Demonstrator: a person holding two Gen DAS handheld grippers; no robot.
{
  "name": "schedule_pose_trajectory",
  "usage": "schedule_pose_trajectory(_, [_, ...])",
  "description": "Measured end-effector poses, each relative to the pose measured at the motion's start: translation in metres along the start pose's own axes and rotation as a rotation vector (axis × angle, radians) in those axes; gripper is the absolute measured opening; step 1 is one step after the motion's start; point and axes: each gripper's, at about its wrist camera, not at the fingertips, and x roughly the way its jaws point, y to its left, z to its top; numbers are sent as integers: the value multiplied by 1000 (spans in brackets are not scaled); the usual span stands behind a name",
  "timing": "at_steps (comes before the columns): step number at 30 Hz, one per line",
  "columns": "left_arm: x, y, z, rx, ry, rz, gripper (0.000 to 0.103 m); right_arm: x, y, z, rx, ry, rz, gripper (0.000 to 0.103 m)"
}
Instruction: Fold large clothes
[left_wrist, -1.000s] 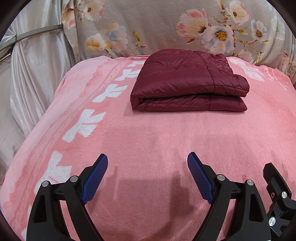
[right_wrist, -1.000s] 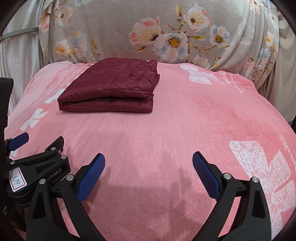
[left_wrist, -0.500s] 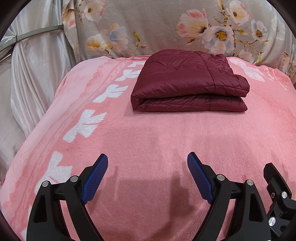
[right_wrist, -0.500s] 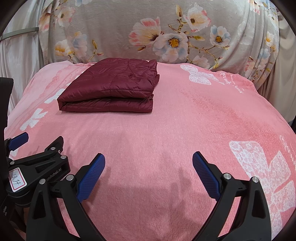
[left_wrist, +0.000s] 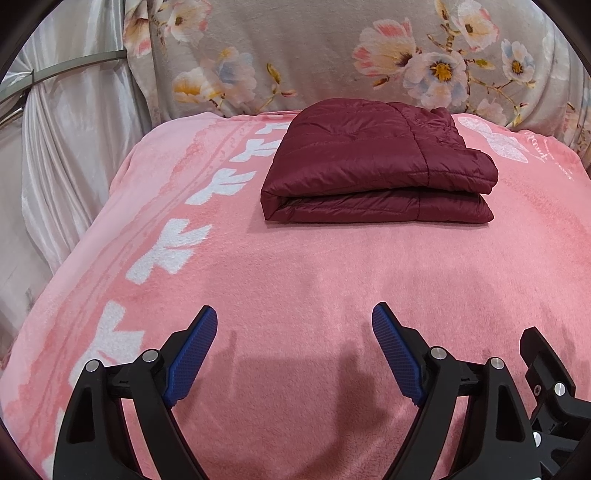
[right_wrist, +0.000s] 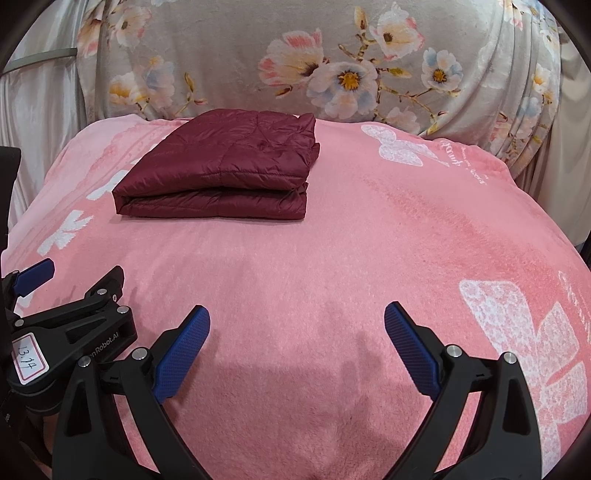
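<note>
The jacket (left_wrist: 376, 170) lies folded on the blanket (left_wrist: 295, 280), apparently finished; the left gripper (left_wrist: 294, 349) and right gripper (right_wrist: 297, 349) hover near it, fingers released, empty.

Folded maroon jacket (left_wrist: 376, 166) on pink blanket (left_wrist: 295, 280) — left gripper (left_wrist: 294, 325) spread, empty.
</note>
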Motion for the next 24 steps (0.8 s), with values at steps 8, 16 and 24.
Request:
schedule_pose_trajectory(8, [0, -1, 0, -3, 1, -3, 82, 2, -1, 0, 1, 1, 4, 93])
schedule_pose_trajectory(16, [0, -1, 0, -3, -1, -5, 83, 2, -1, 2, -3, -6, 0, 93])
schedule_pose_trajectory(24, [-1, -3, 1, 3, -8, 15, 79, 0, 2, 0, -7, -12, -17, 93])
